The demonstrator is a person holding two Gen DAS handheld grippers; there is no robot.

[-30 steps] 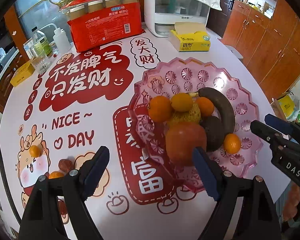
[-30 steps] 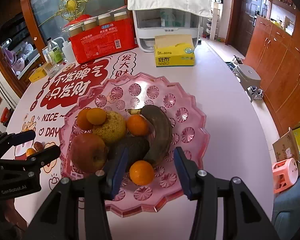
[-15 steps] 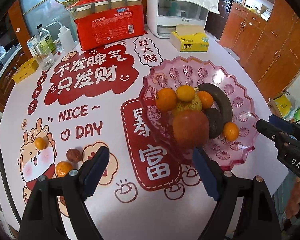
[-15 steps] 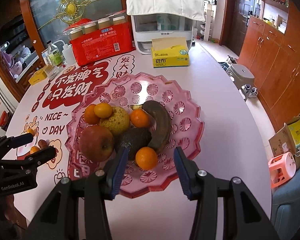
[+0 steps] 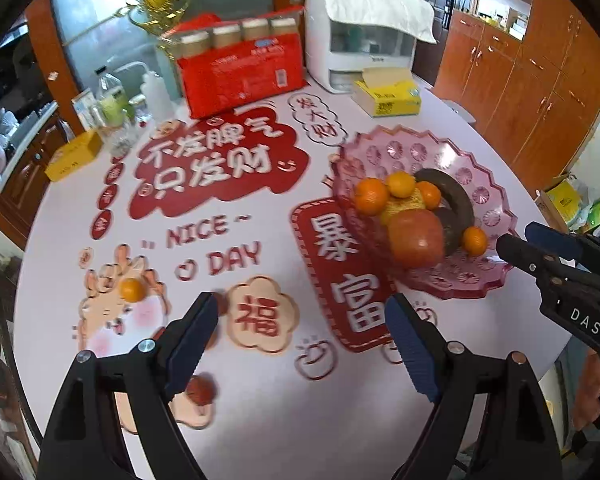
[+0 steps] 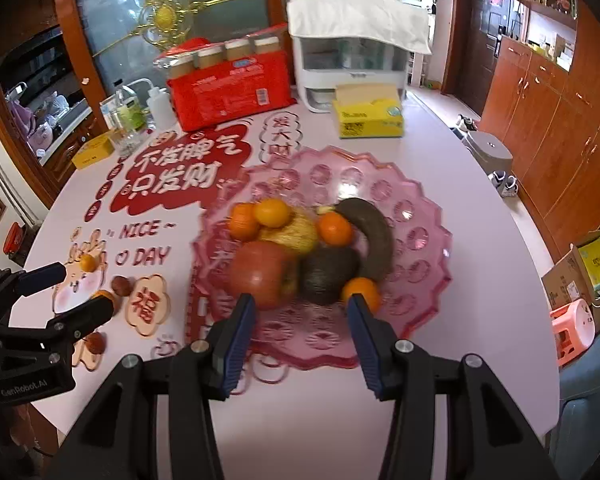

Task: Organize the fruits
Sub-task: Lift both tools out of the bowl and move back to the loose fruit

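We are pulling both grippers back from the pink plate (image 6: 428, 240), which is sitting farther from us than a second ago, so more of the table (image 5: 260, 420) is coming into view beneath us. The left gripper (image 5: 300, 344) is hanging with its fingers spread wide and nothing between them, and the right gripper (image 6: 300, 332) is holding its fingers partly apart, also empty. The plate is already carrying the apple (image 6: 260, 272), the avocado (image 6: 328, 272), the dark banana (image 6: 372, 236) and several oranges. Off to the left of the plate, fruit is lying loose on the table: a small orange (image 5: 132, 289) on the cartoon print and brownish fruits (image 6: 121, 285) near the left fingers. We are judging that the plate work is paused and that these strays are what remains to be gathered
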